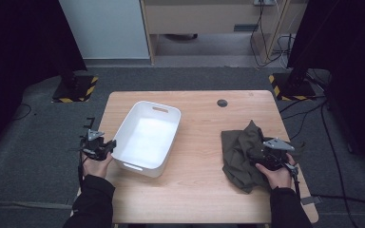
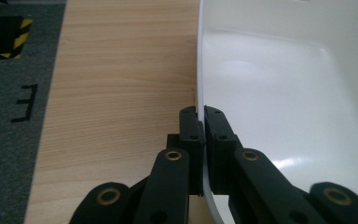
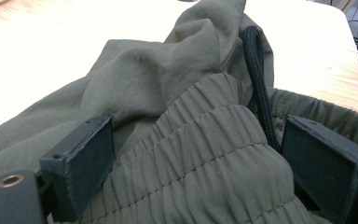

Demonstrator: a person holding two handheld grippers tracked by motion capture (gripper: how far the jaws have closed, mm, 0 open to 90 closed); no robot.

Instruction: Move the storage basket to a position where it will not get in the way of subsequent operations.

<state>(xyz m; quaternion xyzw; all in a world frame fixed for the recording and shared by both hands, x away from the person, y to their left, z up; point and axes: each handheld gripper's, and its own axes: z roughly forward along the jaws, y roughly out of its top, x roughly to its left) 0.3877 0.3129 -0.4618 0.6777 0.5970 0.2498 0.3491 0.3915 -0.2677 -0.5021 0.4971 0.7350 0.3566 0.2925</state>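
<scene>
- left gripper (image 1: 105,148), lower left of the high view: jaws clamped narrow on the near left wall of the white tub (image 1: 142,121), one pad on each side of the rim (image 2: 197,70).
- tub sits left of centre on the wooden table (image 1: 204,190).
- olive garment (image 1: 237,159) bunched at right of frame.
- right gripper (image 1: 272,153) over it, jaws wide, straddling the elastic waistband (image 3: 200,154); black drawcord (image 3: 260,79) beside the right pad.

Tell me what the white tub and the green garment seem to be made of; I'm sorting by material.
Tub: looks like moulded plastic, glossy white, with soft highlights, a thin rim and cut-out handles.
Garment: thin woven cloth, matt olive, creased, with a stitched, gathered waistband, probably elastic, and a black braided cord.
</scene>
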